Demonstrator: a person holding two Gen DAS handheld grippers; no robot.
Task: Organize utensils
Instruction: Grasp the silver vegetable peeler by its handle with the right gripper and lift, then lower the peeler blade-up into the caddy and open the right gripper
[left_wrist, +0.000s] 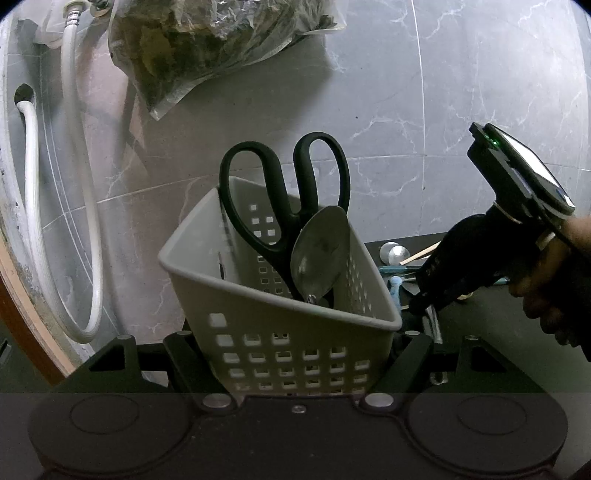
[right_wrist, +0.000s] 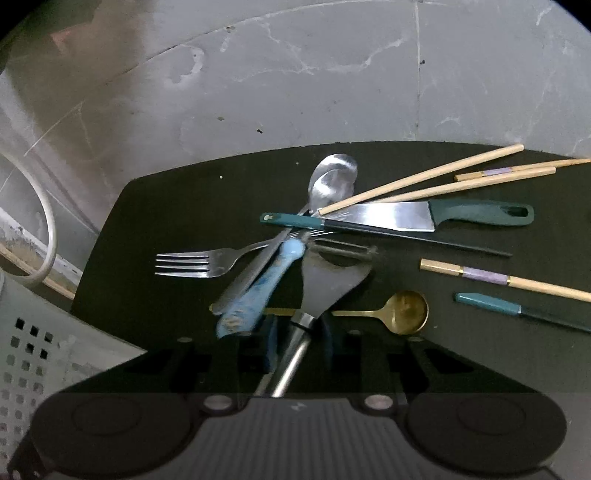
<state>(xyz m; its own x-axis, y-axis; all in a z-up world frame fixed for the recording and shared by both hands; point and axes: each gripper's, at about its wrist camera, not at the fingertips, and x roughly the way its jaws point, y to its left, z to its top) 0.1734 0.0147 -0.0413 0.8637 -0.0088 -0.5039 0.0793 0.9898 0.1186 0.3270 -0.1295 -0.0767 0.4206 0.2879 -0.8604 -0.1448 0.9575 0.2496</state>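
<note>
My left gripper (left_wrist: 295, 343) is shut on a grey perforated basket (left_wrist: 258, 286), one finger against each side wall. Black scissors (left_wrist: 284, 243) and a metal spoon (left_wrist: 321, 251) stand in it. In the right wrist view my right gripper (right_wrist: 301, 339) is shut on the handle of a steel peeler (right_wrist: 332, 273), held just above a black mat (right_wrist: 166, 214). On the mat lie a fork (right_wrist: 192, 264), a silver spoon (right_wrist: 332, 181), a blue-handled utensil (right_wrist: 258, 291), a green-handled knife (right_wrist: 402, 216), a gold spoon (right_wrist: 406, 312) and several chopsticks (right_wrist: 424, 177). The right gripper (left_wrist: 443, 288) hangs just right of the basket.
A white hose (left_wrist: 31, 184) loops down the grey tiled wall at the left. A plastic bag (left_wrist: 192, 48) hangs above the basket. A hand (left_wrist: 554, 280) holds the right gripper. The basket's corner (right_wrist: 33, 354) shows at the lower left of the right wrist view.
</note>
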